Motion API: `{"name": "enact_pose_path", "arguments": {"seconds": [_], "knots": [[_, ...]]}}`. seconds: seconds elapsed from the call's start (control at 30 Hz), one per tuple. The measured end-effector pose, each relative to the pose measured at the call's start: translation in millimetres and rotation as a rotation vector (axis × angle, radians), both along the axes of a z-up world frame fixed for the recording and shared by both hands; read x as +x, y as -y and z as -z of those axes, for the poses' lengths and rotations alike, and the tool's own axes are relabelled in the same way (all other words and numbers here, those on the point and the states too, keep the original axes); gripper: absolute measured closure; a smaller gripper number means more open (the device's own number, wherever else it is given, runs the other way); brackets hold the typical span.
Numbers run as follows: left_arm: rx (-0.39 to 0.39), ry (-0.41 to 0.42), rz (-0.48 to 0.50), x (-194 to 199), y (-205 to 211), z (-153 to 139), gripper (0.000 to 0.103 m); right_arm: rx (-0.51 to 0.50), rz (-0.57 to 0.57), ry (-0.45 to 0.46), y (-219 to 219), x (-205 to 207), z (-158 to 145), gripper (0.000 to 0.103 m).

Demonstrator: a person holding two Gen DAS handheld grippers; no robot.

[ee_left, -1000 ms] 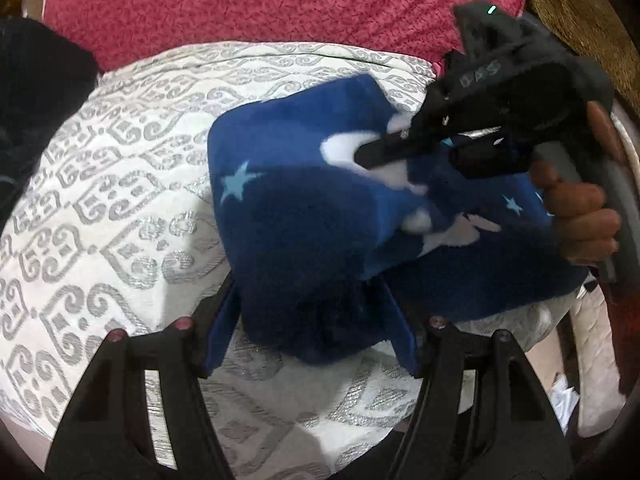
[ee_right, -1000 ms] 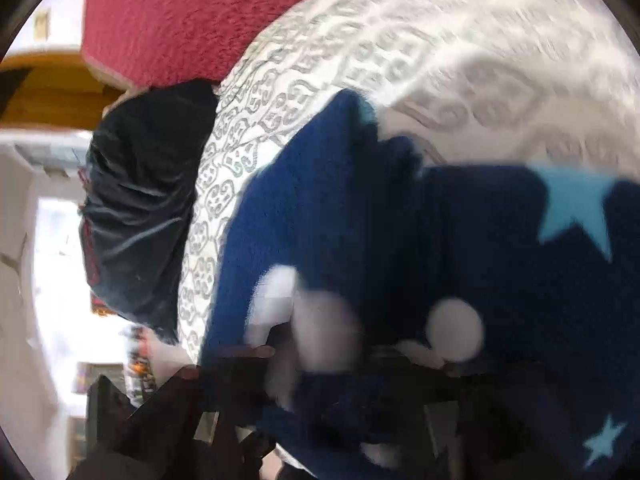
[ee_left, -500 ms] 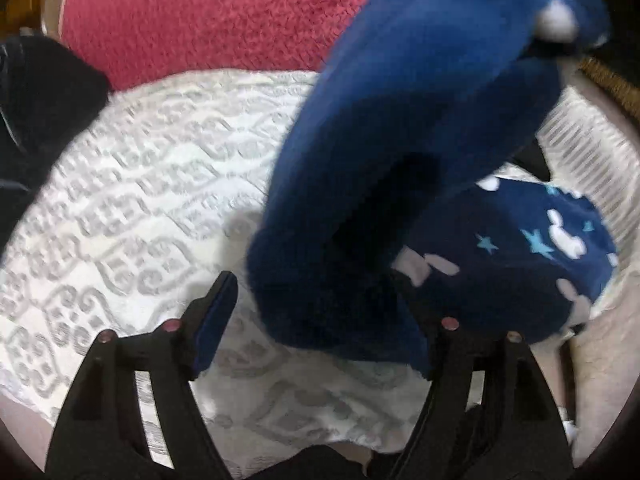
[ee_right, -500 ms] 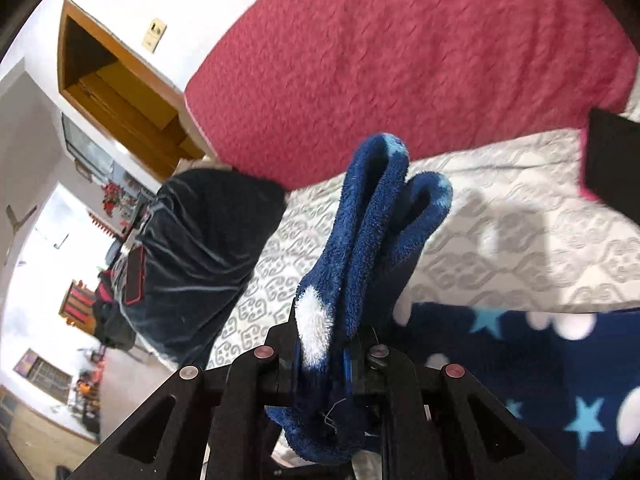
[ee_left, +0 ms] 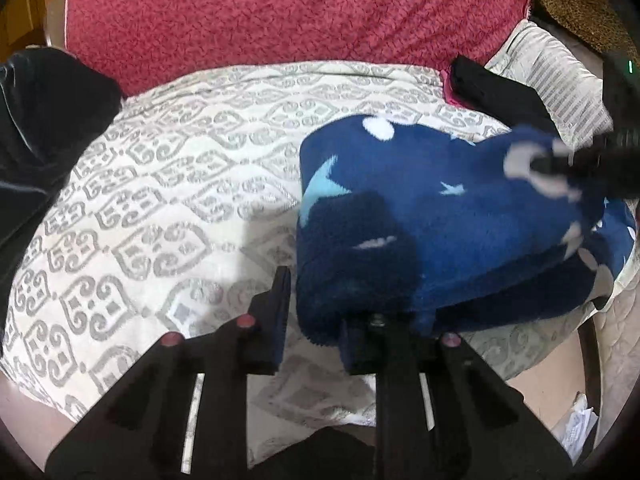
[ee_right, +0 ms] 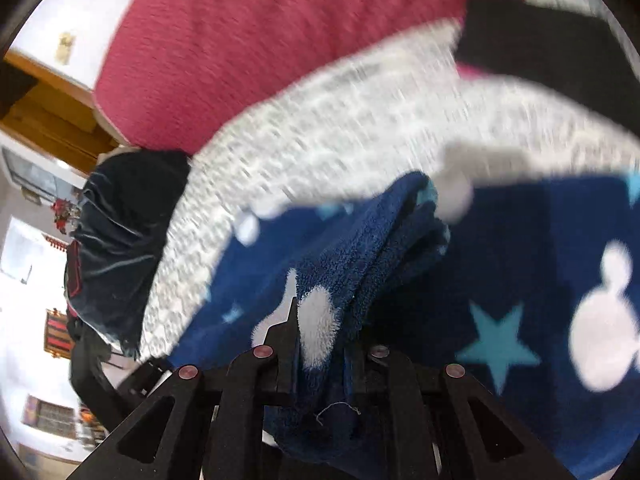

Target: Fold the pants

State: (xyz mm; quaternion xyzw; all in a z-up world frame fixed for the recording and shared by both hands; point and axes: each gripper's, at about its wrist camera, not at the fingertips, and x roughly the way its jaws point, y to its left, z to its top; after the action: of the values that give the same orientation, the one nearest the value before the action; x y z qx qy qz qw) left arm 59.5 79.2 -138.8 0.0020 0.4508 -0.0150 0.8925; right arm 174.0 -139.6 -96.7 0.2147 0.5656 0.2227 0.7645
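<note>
Blue fleece pants (ee_left: pixel 440 220) with stars and white shapes lie bunched on the patterned white bedspread (ee_left: pixel 168 184), toward its right side, in front of a red pillow (ee_left: pixel 288 8). Left claw (ee_left: pixel 316 320) has just been closing; its fingers now pinch the near folded edge of the pants. Right claw (ee_right: pixel 324 356) is pressed together on a thick fold of the same pants and holds it raised above the rest of the fabric. Dark garment (ee_left: pixel 36 128) sits at the bed's left edge. Right wrist view is motion-blurred.
</note>
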Motion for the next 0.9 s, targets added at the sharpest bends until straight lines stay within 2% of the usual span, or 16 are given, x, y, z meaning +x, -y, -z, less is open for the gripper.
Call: {"name": "enact_pose_path", "arguments": {"seconds": [0.1, 0.2, 0.27, 0.37, 0.5, 0.57, 0.6, 0.73, 0.83, 0.9], "knots": [[0.012, -0.003, 0.012, 1, 2, 1, 0.078, 0.023, -0.006, -0.01, 6, -8, 12, 0.086], [0.039, 0.001, 0.017, -1, 7, 3, 0.074, 0.014, -0.003, 0.021, 8, -12, 12, 0.079], [0.032, -0.003, 0.013, 0, 6, 5, 0.074, 0.007, 0.012, 0.03, 8, -14, 13, 0.071], [0.019, -0.019, 0.009, 1, 3, 8, 0.074, 0.019, 0.0, -0.007, 2, -14, 26, 0.071], [0.014, -0.017, 0.023, 2, 4, 8, 0.074, 0.088, 0.06, -0.084, 5, -9, 37, 0.071], [0.012, -0.017, 0.026, 2, 4, 7, 0.074, 0.123, 0.09, -0.104, 9, -7, 36, 0.085], [0.013, -0.016, 0.027, 2, 5, 7, 0.074, 0.128, 0.089, -0.098, 8, -8, 34, 0.086], [0.012, -0.01, 0.05, 2, 10, 4, 0.074, 0.016, 0.062, 0.049, -1, -15, 1, 0.088], [0.016, 0.004, 0.082, 0, 17, 0, 0.073, -0.024, 0.08, 0.148, 4, -20, -30, 0.089], [0.026, 0.012, 0.095, -1, 22, -1, 0.065, -0.054, 0.07, 0.187, 7, -21, -42, 0.089]]}}
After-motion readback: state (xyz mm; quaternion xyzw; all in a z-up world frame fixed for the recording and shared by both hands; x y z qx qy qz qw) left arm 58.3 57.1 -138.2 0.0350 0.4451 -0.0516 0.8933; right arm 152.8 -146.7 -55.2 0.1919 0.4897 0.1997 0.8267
